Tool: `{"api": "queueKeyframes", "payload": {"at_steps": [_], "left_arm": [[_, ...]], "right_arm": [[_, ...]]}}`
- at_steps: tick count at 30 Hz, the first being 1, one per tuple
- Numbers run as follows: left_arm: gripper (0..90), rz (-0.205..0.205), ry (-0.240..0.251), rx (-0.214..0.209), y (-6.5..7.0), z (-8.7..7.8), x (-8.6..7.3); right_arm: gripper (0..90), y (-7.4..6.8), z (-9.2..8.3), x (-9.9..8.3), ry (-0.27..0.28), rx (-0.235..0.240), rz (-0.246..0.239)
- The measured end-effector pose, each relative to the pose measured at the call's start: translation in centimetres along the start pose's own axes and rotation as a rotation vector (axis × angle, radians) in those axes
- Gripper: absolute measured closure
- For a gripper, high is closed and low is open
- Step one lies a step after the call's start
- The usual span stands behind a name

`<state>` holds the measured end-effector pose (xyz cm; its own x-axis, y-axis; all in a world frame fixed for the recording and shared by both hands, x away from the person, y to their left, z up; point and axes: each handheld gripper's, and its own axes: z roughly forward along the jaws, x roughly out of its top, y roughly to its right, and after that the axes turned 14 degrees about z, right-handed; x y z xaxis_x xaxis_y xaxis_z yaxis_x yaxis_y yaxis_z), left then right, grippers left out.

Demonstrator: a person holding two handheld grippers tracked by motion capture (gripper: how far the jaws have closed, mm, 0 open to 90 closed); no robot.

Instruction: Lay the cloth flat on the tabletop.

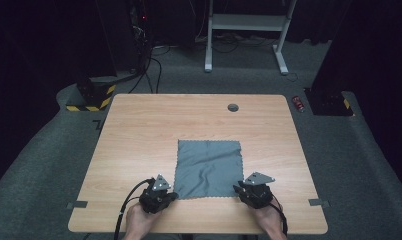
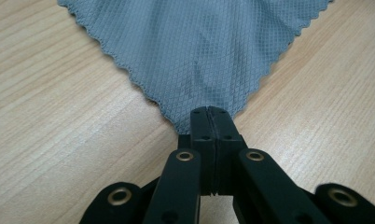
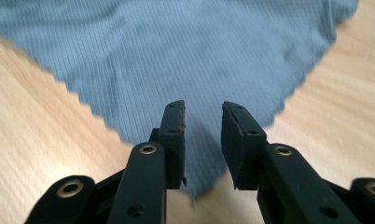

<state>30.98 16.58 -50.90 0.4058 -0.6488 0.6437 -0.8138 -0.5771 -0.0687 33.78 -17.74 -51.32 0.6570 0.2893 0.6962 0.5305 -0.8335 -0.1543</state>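
1. The grey cloth (image 1: pixel 208 169) lies flat on the wooden table (image 1: pixel 139 135), near the near edge, between the two grippers.
2. The left gripper (image 2: pixel 208 114) has its jaws pressed together on the cloth's near-left corner.
3. The right gripper (image 3: pixel 203 112) holds its jaws partly apart over the near-right corner; the fabric lies beneath the gap, unpinched.
4. A small round grommet (image 1: pixel 233 107) sits near the far edge, well apart from the cloth.

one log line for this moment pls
left gripper: shut on cloth near corner | right gripper: open, jaws astride other near corner | cloth: flat on table
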Motion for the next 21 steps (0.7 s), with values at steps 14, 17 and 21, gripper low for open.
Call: {"api": "queueKeyframes", "payload": {"at_steps": [14, 17, 21], "left_arm": [[89.7, -0.016, 0.034, -0.007, 1.1, -0.4, -0.9], [84.2, -0.018, 0.056, -0.003, 1.3, -0.6, -0.7], [67.6, -0.026, 0.099, 0.048, 0.5, -0.4, 0.6]], "right_arm": [[89.4, -0.4, -1.5, -1.6, -0.062, 0.018, -0.062], [82.3, -0.6, -1.9, -1.6, -0.061, 0.025, -0.062], [76.8, -0.3, -1.7, -0.4, -0.014, 0.018, -0.028]]}}
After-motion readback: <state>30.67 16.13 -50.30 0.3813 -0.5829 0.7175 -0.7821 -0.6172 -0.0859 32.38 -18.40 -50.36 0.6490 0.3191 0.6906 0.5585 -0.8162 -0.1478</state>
